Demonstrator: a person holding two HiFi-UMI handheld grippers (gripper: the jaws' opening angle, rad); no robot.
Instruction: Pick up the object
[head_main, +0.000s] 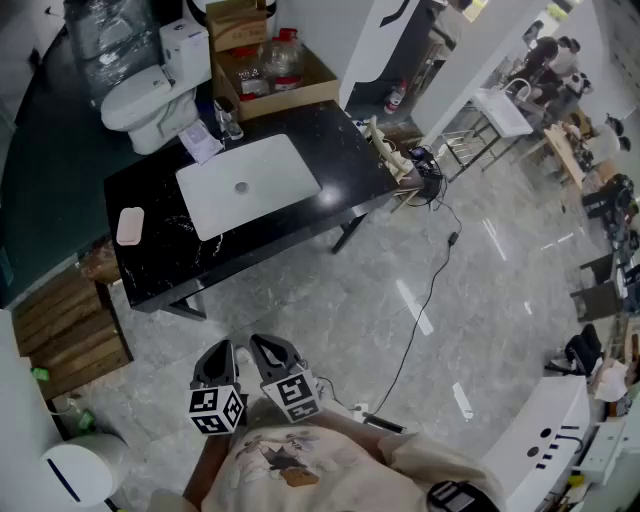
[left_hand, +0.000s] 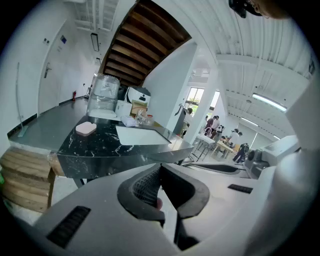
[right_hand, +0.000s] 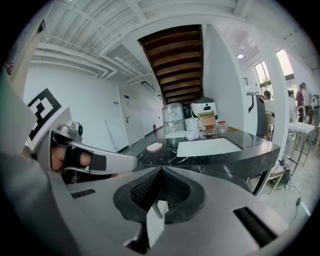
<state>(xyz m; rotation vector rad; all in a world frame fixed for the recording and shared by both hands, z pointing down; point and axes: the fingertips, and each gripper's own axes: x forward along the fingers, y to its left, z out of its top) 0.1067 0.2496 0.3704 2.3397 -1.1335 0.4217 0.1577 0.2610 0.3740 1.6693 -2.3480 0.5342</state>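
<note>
A small pink soap-like object (head_main: 130, 225) lies at the left end of a black marble table (head_main: 160, 270), beside a white rectangular basin (head_main: 248, 183). It also shows as a pink object (left_hand: 86, 128) in the left gripper view and as a pink object (right_hand: 154, 147) in the right gripper view. Both grippers hang low in front of the person, well short of the table. My left gripper (head_main: 222, 352) (left_hand: 160, 167) is shut with nothing between its pads. Close beside it, my right gripper (head_main: 266, 346) (right_hand: 161, 171) is shut and empty as well.
Behind the table stand a white toilet (head_main: 150, 95), a cardboard box (head_main: 270, 70) with bottles and a clear plastic container (head_main: 105, 40). A wooden crate (head_main: 70, 330) sits left of the table. A black cable (head_main: 425, 300) runs over the glossy floor. People sit at far tables.
</note>
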